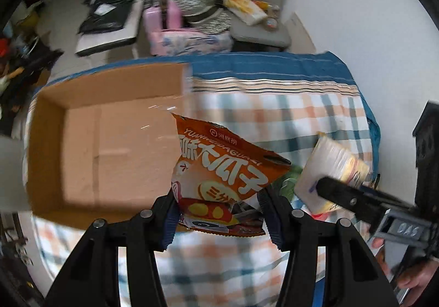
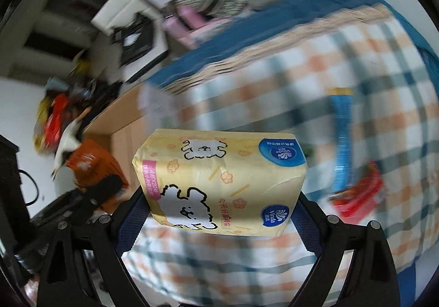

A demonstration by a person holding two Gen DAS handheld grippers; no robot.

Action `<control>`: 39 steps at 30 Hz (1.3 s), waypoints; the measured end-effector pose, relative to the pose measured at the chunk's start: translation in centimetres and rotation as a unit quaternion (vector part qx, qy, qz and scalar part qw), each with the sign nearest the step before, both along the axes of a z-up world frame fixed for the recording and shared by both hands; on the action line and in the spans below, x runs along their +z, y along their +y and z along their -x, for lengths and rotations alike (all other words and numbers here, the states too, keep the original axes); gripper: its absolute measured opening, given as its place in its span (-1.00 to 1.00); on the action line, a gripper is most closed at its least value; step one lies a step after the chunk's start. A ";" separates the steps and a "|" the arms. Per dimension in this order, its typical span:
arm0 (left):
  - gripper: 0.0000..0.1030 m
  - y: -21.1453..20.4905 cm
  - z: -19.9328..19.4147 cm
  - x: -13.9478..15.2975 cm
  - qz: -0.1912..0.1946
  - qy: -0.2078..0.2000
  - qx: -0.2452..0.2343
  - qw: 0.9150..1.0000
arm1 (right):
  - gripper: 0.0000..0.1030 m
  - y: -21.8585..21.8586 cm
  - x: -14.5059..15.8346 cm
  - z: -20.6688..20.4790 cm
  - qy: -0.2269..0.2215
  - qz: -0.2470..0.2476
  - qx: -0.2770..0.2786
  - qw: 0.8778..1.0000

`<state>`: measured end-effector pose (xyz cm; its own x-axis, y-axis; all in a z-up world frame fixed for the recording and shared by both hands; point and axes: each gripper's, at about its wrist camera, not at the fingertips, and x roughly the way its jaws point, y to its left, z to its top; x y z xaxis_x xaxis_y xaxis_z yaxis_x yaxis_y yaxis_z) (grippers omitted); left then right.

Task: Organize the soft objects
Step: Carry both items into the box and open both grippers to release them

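Observation:
My left gripper [image 1: 219, 211] is shut on an orange snack bag [image 1: 222, 169] and holds it just right of an open cardboard box [image 1: 104, 147] on the plaid cloth. My right gripper [image 2: 219, 213] is shut on a yellow tissue pack [image 2: 219, 180] and holds it above the cloth. The tissue pack [image 1: 332, 167] and right gripper also show at the right of the left wrist view. The orange bag [image 2: 93, 164] and the box [image 2: 123, 120] show blurred at the left of the right wrist view.
The plaid cloth [image 1: 274, 114] covers the table with a blue border at the far edge. A blue packet [image 2: 341, 142] and a red packet [image 2: 359, 197] lie on the cloth to the right. Cluttered chairs [image 1: 258, 16] stand beyond the table.

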<state>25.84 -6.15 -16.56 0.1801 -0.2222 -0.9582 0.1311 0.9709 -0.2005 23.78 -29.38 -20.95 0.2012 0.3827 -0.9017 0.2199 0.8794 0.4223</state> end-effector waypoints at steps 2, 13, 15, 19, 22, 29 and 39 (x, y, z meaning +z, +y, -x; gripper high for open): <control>-0.01 2.6 0.5 0.3 -0.002 0.000 0.012 1.000 | 0.85 3.5 1.1 -0.3 -0.008 -0.006 0.027 1.000; -0.01 15.6 -5.5 -3.8 0.039 0.052 0.084 0.994 | 0.85 17.5 0.0 -5.8 0.004 0.016 0.082 0.997; -0.01 16.7 -7.8 -5.7 0.050 0.074 0.084 0.992 | 0.85 18.8 -1.4 -7.2 0.013 0.027 0.074 0.997; -0.01 17.7 -11.6 -9.2 0.070 0.114 0.080 0.988 | 0.85 21.1 -4.2 -10.4 0.033 0.042 0.067 0.996; 0.00 17.6 -13.7 -11.3 0.072 0.135 0.062 0.986 | 0.85 22.2 -5.9 -12.3 0.041 0.055 0.065 0.996; 0.00 16.9 -16.6 -13.8 0.059 0.163 0.042 0.984 | 0.88 23.9 -8.3 -15.0 0.060 0.096 0.068 0.991; 0.23 16.8 -16.5 -13.7 0.032 0.156 0.019 0.987 | 1.00 24.4 -8.1 -15.6 0.051 0.138 0.075 0.986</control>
